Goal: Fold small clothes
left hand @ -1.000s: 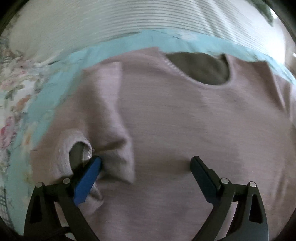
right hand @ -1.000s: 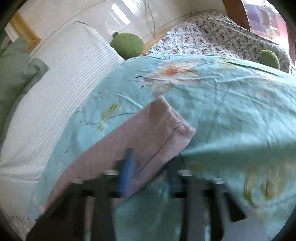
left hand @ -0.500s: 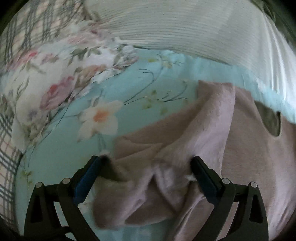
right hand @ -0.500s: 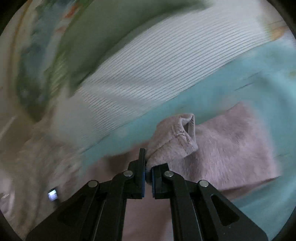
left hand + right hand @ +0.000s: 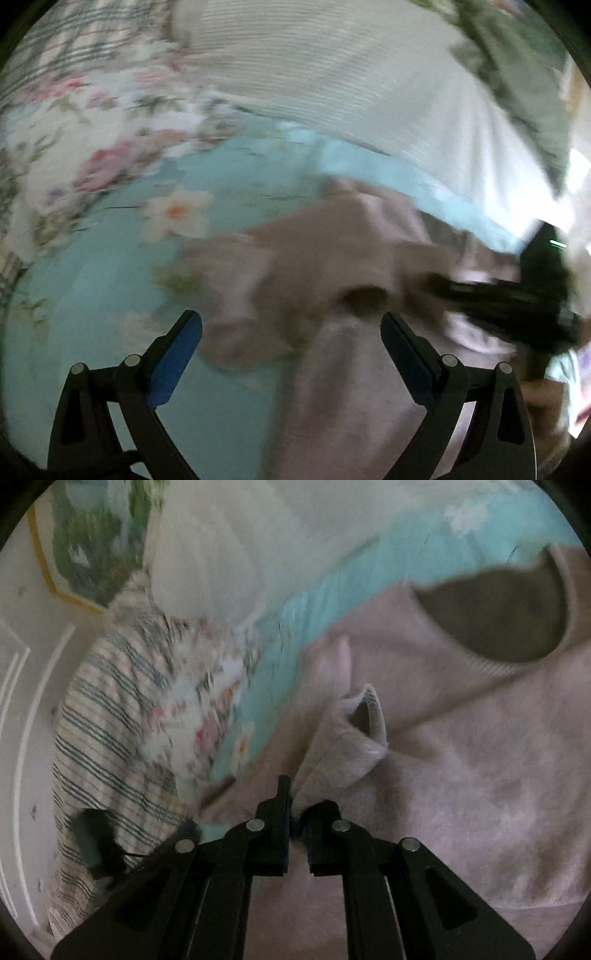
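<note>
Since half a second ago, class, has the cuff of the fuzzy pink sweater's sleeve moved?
Yes. The right gripper has carried the sleeve cuff from beside the white ribbed pillow onto the sweater body.

The left gripper [image 5: 291, 341] stands wide open, blue pads apart, nothing between them. A pink sweater [image 5: 332, 295] lies bunched on the turquoise sheet [image 5: 110, 258] — one sleeve reaches left between the fingers. At right, blurred, the right gripper [image 5: 498, 299] sits on the sweater. Far off lie a white ribbed pillow [image 5: 351, 85] and — at far left — floral fabric [image 5: 92, 147].
</note>
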The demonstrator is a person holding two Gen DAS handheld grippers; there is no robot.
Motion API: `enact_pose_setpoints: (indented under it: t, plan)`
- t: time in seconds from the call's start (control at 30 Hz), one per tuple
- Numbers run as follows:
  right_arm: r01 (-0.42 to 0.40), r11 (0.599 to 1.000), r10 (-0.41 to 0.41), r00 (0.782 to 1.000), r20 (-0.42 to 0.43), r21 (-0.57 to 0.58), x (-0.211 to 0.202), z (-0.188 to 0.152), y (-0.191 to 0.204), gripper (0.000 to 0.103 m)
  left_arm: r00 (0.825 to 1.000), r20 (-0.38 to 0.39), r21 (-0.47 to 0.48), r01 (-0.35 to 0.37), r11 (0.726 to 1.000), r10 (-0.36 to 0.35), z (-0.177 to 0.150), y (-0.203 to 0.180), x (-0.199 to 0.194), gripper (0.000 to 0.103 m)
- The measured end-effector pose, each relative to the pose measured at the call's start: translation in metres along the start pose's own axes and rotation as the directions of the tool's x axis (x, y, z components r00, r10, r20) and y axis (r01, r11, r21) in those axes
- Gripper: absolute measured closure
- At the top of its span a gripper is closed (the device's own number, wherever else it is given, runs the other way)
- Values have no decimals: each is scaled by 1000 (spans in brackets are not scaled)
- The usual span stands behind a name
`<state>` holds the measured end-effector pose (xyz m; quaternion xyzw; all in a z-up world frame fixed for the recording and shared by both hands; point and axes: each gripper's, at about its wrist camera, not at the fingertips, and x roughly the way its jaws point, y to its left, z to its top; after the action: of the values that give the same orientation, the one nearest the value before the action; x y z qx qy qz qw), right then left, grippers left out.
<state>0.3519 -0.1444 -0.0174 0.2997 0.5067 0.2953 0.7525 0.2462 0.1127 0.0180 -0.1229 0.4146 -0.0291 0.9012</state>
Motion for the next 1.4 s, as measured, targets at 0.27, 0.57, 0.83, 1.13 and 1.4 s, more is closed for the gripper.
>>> enact_pose_setpoints:
  t: [0.27,0.57,0.83,1.13,1.4]
  plan:
    - [4,1000,-2,991,134,-15,-64,-18,-4,34,982,-164,127,114,985,-93,-22,-83,63,5]
    - [108,994,-107,921,376,18,-202,-62,-34,34,980,-183,70,92,993,-78,-12,-84,120,81]
    - [173,979,-204,875,439,109,-241,-66,-72,34,997,-2,151,-80,985,81,9,-77,98,100]
    - [370,907,-420,819,391,200,-256,-38,-127,34,976,94,69,-204,976,197,32,-23,74,100]
    - [450,884,-467,851,241,126,-204,-6,-151,34,989,86,115,-129,985,119,21,-47,66,100]
